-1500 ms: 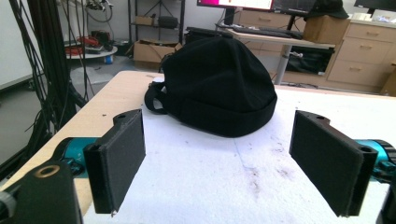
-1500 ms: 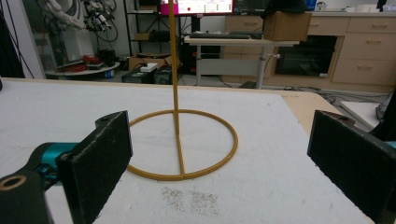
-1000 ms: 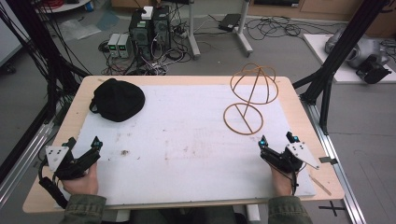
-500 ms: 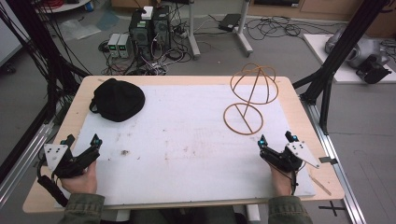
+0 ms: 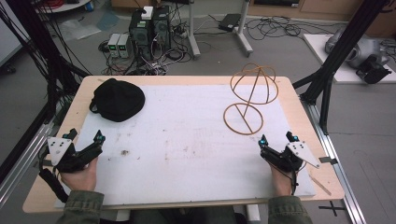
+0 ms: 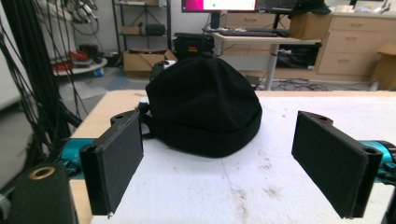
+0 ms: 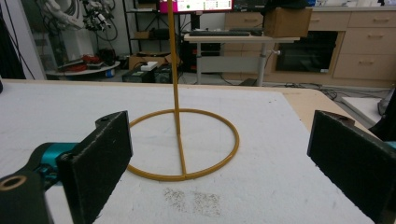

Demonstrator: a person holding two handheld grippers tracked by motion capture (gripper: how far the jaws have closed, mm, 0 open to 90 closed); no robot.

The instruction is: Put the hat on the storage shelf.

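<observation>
Your left gripper (image 5: 85, 139) rests at the near left corner of the white mat (image 5: 187, 140), jaws spread wide with nothing between them. In the left gripper view (image 6: 224, 163) the black hat (image 6: 203, 107) sits straight ahead of those jaws, beyond their tips and apart from them, crown up on the mat. From above, the hat (image 5: 116, 99) lies at the mat's far left corner, near your left gripper.

Your right gripper (image 5: 276, 141) rests at the mat's near right corner, jaws also parted wide and empty. Ahead of it in the right gripper view (image 7: 219, 163) stands the yellow wire stand (image 7: 180, 140): its round base ring lies flat on the mat just past the jaw tips, and an upright rod rises from the ring's middle. From above, the stand (image 5: 250, 100) sits on the mat's far right part, its domed wire top leaning toward the far edge, well apart from the hat.
</observation>
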